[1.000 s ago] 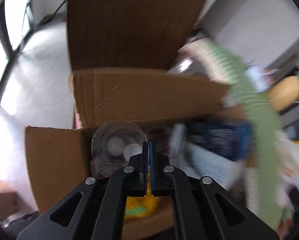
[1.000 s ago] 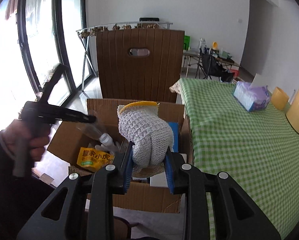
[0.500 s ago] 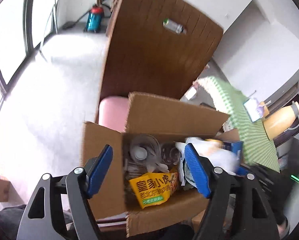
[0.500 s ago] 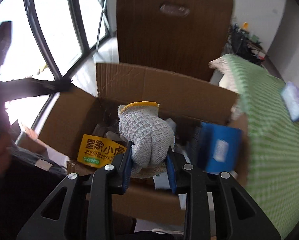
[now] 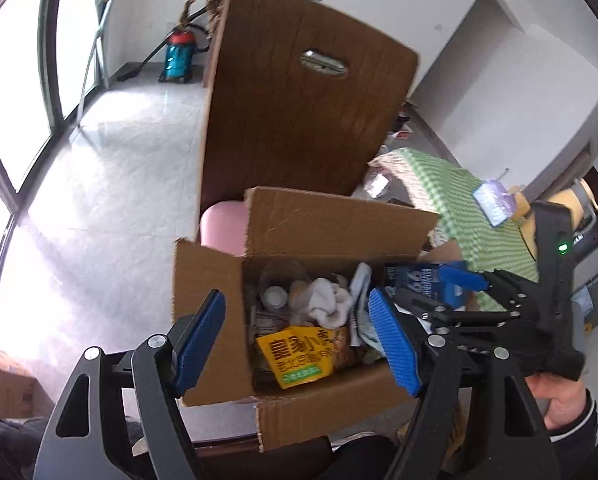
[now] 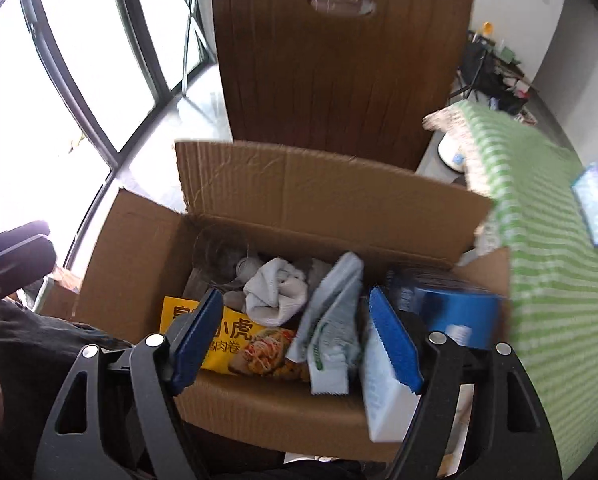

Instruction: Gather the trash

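An open cardboard box holds trash: a white knit glove, a yellow snack packet, a clear plastic cup, a pale green wrapper, a white carton and a blue box. My right gripper is open and empty above the box front. My left gripper is open and empty over the box. The right gripper also shows in the left wrist view, at the box's right side.
A brown chair back stands behind the box, with a pink seat. A table with a green checked cloth lies to the right, with a tissue pack. Windows and tiled floor are on the left.
My left gripper opened and let the clear cup drop into the box, then pulled back. My right gripper opened and let go of the white glove, which now lies in the box.
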`<state>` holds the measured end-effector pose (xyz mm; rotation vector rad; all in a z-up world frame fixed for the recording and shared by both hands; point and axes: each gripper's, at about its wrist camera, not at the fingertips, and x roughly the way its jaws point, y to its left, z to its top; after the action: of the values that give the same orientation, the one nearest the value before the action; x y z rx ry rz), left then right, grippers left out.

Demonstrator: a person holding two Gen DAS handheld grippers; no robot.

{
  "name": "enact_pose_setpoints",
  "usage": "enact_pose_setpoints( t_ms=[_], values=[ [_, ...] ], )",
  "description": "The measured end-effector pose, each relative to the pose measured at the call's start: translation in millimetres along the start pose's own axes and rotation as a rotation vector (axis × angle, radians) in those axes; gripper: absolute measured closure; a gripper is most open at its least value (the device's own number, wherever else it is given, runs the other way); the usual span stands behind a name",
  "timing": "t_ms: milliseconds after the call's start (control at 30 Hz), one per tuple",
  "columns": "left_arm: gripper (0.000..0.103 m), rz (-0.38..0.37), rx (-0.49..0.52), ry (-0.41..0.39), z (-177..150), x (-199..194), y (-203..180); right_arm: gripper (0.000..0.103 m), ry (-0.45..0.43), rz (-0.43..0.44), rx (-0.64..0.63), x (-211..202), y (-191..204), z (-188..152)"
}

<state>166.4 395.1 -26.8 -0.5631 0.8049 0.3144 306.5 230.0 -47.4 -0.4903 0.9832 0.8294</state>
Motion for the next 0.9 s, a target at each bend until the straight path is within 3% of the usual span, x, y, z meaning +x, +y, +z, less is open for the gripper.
enact_pose_setpoints(
  t_ms=[100, 200, 300, 400, 467, 567, 767, 900],
  values=[
    [0.032, 0.032, 0.049, -0.04, 2, -15, -19, 0.03, -0.051, -0.032, 0.019, -35, -17, -4],
    [0.032, 0.089, 0.094, -0.132, 5, -41, -41, 0.03, -0.108, -0.071, 0.035, -70, -29, -6],
    [0.023, 0.141, 0.135, -0.287, 1, -73, -66, 0.024, -0.214, -0.111, 0.054, -113, -41, -13],
    [0.009, 0.169, 0.191, -0.447, -10, -99, -84, 0.023, -0.381, -0.143, 0.078, -152, -45, -29],
    [0.007, 0.21, 0.231, -0.603, -25, -114, -95, 0.015, -0.572, -0.142, 0.093, -175, -46, -51],
    [0.007, 0.264, 0.251, -0.687, -38, -118, -104, 0.013, -0.755, -0.154, 0.086, -180, -43, -79],
    [0.007, 0.228, 0.232, -0.698, -48, -122, -110, 0.013, -0.707, -0.171, 0.138, -161, -44, -89],
    [0.007, 0.243, 0.252, -0.708, -50, -124, -113, 0.013, -0.714, -0.164, 0.148, -164, -44, -90]
  ],
)
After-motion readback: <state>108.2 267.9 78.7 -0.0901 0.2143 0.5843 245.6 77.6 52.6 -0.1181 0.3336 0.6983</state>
